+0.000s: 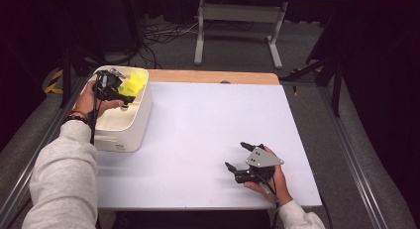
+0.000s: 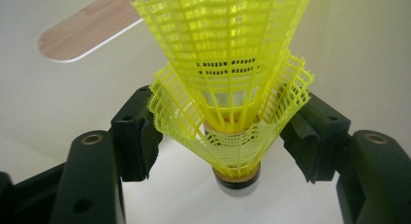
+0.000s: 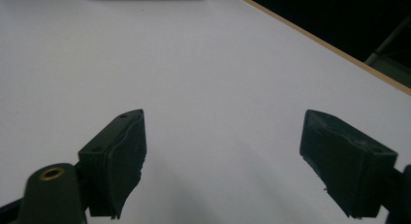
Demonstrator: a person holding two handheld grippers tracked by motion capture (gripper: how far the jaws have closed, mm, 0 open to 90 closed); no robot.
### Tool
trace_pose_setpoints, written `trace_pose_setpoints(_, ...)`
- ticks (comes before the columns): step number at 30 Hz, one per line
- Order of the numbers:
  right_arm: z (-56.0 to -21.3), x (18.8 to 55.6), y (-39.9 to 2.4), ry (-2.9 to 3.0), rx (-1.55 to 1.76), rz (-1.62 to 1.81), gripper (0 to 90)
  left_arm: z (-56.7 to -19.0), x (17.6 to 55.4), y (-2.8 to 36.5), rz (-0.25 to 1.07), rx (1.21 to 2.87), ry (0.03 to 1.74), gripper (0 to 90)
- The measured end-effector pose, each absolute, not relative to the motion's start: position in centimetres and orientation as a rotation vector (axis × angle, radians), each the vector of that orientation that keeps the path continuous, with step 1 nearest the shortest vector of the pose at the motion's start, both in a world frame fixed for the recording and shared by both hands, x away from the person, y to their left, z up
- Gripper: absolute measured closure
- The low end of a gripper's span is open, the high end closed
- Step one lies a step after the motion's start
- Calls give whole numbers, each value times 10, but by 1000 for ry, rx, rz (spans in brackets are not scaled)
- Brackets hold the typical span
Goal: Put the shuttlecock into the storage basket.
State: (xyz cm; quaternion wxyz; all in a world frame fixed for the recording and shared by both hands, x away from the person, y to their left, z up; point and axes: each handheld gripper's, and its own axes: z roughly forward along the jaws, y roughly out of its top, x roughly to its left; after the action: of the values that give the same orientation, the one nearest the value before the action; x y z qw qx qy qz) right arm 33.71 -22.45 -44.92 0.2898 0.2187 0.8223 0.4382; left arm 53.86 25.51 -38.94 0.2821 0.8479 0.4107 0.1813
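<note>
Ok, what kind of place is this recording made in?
Probably a lab or workshop set up for recording, not a home: a plain white table on a dark carpeted floor, loose cables behind it, and another bench's metal legs beyond.

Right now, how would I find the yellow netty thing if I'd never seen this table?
Start at the white table and look to its far left corner, where a white bin stands. Inside it, the left gripper has its black fingers on either side of stacked yellow shuttlecocks. They are the only bright yellow things there, with net-like skirts and a dark-ringed cork tip.
</note>
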Motion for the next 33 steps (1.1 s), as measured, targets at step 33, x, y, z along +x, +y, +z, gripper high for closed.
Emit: trace_pose_setpoints(33,-445,336,-225,2166,583,1171,170,-335,491,252,775,2025,851,166)
